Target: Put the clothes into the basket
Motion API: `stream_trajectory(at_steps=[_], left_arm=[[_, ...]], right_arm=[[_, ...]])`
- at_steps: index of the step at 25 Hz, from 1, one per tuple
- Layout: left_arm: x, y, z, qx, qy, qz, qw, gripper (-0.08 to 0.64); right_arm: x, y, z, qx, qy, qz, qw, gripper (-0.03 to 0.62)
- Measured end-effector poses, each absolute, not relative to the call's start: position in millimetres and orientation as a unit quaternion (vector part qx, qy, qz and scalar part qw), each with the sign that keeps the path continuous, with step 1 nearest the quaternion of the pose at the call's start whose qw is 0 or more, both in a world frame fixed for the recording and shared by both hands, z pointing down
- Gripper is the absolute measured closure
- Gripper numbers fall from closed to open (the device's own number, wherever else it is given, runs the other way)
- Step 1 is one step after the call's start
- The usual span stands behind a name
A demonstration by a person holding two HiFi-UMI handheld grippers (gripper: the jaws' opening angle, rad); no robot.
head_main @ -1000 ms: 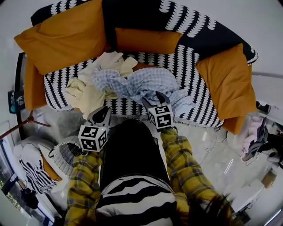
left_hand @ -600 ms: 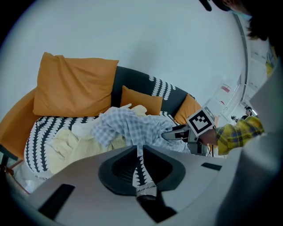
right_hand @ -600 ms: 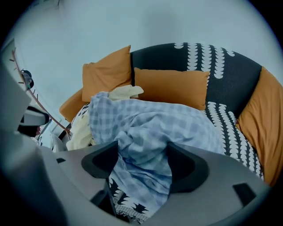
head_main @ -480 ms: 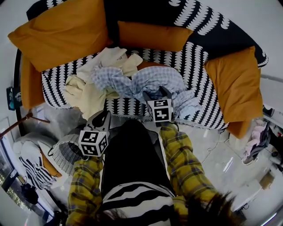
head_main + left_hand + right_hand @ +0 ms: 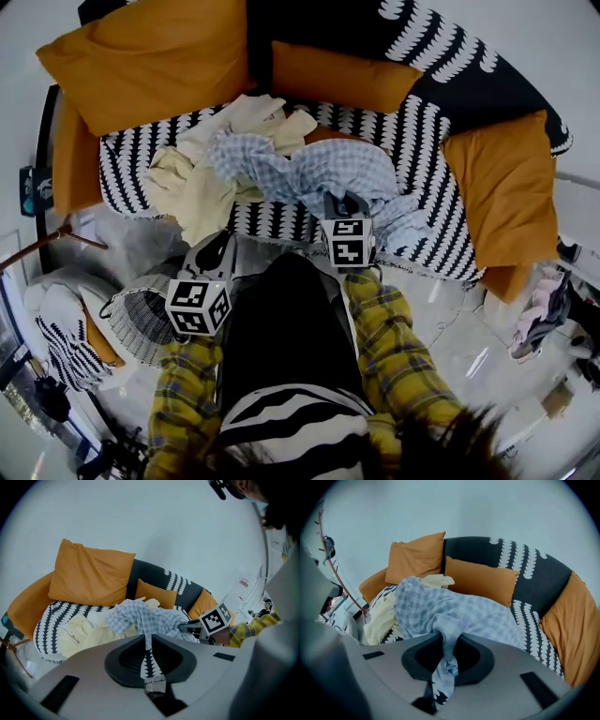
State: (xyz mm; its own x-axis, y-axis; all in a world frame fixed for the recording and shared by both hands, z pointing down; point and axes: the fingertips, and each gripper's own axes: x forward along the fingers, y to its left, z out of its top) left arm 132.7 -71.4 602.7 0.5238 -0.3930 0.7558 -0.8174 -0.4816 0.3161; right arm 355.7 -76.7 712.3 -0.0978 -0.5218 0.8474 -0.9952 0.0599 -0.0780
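On the black-and-white patterned sofa (image 5: pixel 417 155) lies a heap of clothes: a cream garment (image 5: pixel 192 183) at the left and a blue checked shirt (image 5: pixel 314 169) (image 5: pixel 454 611) in the middle. My right gripper (image 5: pixel 343 202) (image 5: pixel 449 641) points down into the shirt at the seat's front edge. Its jaws are closing, and a fold of the blue cloth is pinched between them. My left gripper (image 5: pixel 217 247) (image 5: pixel 146 641) hovers shut and empty in front of the sofa, just above the white wire basket (image 5: pixel 131 323) on the floor at the left.
Orange cushions (image 5: pixel 159 56) (image 5: pixel 502 183) line the sofa's back and ends. A black-and-white striped bundle (image 5: pixel 61 337) lies left of the basket. Pink cloth (image 5: pixel 539 305) hangs at the far right. A wooden rod (image 5: pixel 47 251) juts in from the left.
The right gripper's open jaws have sunk into the blue checked shirt and closed on a fold. The left gripper has drifted slightly and stays shut.
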Motion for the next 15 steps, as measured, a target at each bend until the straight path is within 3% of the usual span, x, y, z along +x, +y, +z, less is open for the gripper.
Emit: stream_trajectory(at_steps=[15], left_arm=[[64, -55, 537, 0.800, -0.444, 0.215, 0.341, 0.509]], right_arm=[[344, -75, 574, 0.632, -0.674, 0.267, 0.273, 0.525]])
